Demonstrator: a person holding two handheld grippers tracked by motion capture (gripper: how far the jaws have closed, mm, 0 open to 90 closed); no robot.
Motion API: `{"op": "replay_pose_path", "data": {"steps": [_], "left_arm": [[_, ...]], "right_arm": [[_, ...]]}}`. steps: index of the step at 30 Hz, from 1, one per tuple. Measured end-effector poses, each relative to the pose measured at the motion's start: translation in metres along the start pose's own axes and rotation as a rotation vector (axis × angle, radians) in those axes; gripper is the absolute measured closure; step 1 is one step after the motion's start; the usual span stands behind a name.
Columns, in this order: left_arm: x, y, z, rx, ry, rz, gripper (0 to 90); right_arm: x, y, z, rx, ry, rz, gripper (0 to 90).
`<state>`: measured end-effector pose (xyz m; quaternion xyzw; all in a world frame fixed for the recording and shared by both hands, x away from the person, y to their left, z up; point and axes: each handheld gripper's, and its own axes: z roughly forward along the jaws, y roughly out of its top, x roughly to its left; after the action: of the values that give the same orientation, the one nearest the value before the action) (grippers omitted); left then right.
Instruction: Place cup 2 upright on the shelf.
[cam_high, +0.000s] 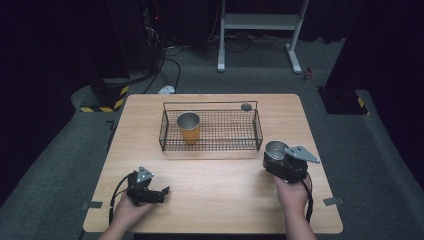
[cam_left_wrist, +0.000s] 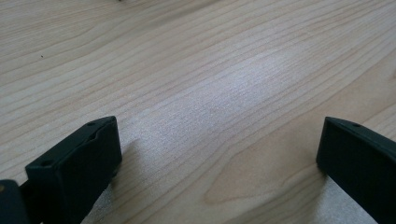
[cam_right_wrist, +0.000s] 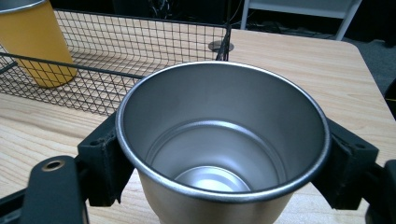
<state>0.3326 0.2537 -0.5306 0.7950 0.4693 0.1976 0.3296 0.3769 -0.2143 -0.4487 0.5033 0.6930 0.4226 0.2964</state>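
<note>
A silver metal cup (cam_right_wrist: 219, 154) stands upright between the jaws of my right gripper (cam_right_wrist: 219, 168), which is shut on its sides. From above, that cup (cam_high: 275, 149) and right gripper (cam_high: 280, 161) are at the table's right, just in front of the black wire basket (cam_high: 210, 143). A yellow cup (cam_high: 189, 127) with a steel rim stands upright in the basket's left part, also seen as the yellow cup (cam_right_wrist: 35, 42) behind the mesh. My left gripper (cam_high: 162, 192) rests low over the front left of the table, open, with bare wood between its fingers (cam_left_wrist: 79, 163).
The wire basket (cam_right_wrist: 140, 60) sits mid-table toward the back. A small round grommet (cam_high: 246, 106) is set in the wooden table (cam_high: 215, 190) behind the basket. A white stand (cam_high: 260, 22) and cables lie on the floor beyond.
</note>
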Motion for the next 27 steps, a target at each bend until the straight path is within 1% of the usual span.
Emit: {"op": "replay_pose_path", "data": {"steps": [5, 9, 13, 14, 19, 22, 23, 25, 27], "left_arm": [[0.0, 0.0, 0.0, -0.002, 0.0, 0.0, 0.3], [0.0, 0.0, 0.0, 0.0, -0.002, 0.002, 0.3], [0.0, 0.0, 0.0, 0.002, 0.0, 0.002, 0.2], [0.0, 0.0, 0.0, 0.002, 0.001, 0.005, 0.2], [0.0, 0.001, 0.0, 0.003, 0.001, -0.002, 0.1], [0.0, 0.001, 0.0, 0.003, 0.002, -0.002, 0.1], [0.0, 0.001, 0.0, 0.003, 0.002, -0.002, 0.1], [0.0, 0.001, 0.001, 0.006, 0.001, -0.004, 0.0], [0.0, 0.001, 0.001, 0.005, 0.003, -0.006, 0.0]], "right_arm": [[0.0, -0.002, -0.002, -0.011, 0.004, 0.005, 18.8], [0.001, -0.002, -0.003, -0.017, 0.005, -0.005, 18.8], [0.001, -0.001, -0.004, -0.022, 0.006, -0.003, 18.8], [0.002, -0.001, -0.004, -0.02, 0.001, -0.005, 18.8], [0.004, 0.0, -0.001, -0.014, 0.002, -0.015, 18.8], [0.007, 0.0, -0.001, -0.018, 0.007, -0.016, 18.8], [0.008, 0.0, -0.001, -0.02, 0.009, -0.027, 18.8], [0.01, -0.001, 0.0, -0.016, 0.012, -0.032, 18.8], [0.011, -0.002, 0.001, -0.014, 0.016, -0.027, 18.8]]}}
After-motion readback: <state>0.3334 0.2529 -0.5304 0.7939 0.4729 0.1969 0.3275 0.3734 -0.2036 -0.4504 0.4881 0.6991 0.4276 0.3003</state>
